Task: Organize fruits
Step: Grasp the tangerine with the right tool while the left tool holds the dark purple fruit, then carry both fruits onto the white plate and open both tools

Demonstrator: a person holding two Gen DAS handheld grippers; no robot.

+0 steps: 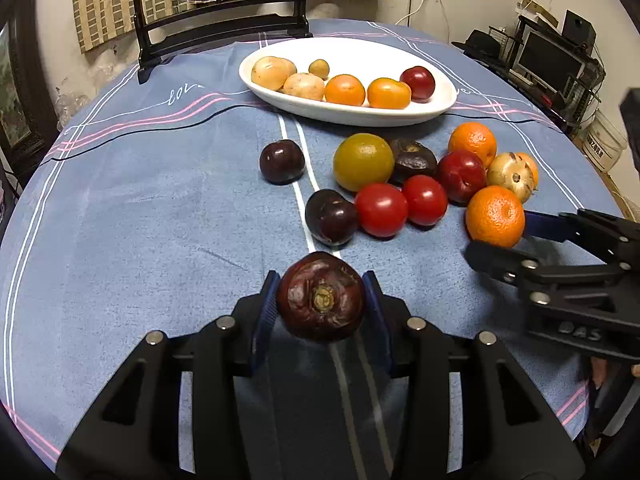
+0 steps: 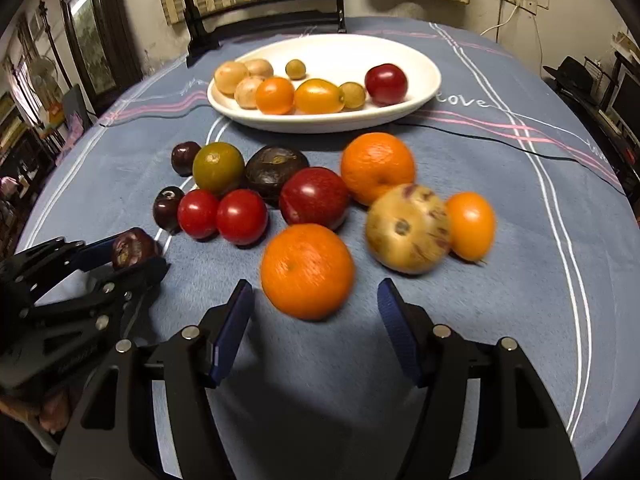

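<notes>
My left gripper is shut on a dark maroon wrinkled fruit, held just above the blue cloth; the right wrist view shows that grip at the left. My right gripper stands open, its blue pads either side of an orange without touching it. Behind lie two red tomatoes, a red plum, a greenish citrus, a pale striped fruit and more dark fruits. A white oval dish at the back holds several fruits.
A dark wooden stand with a round panel rises behind the dish. Shelves with a monitor stand off the table to the right. Bare blue cloth stretches to the left of the pile.
</notes>
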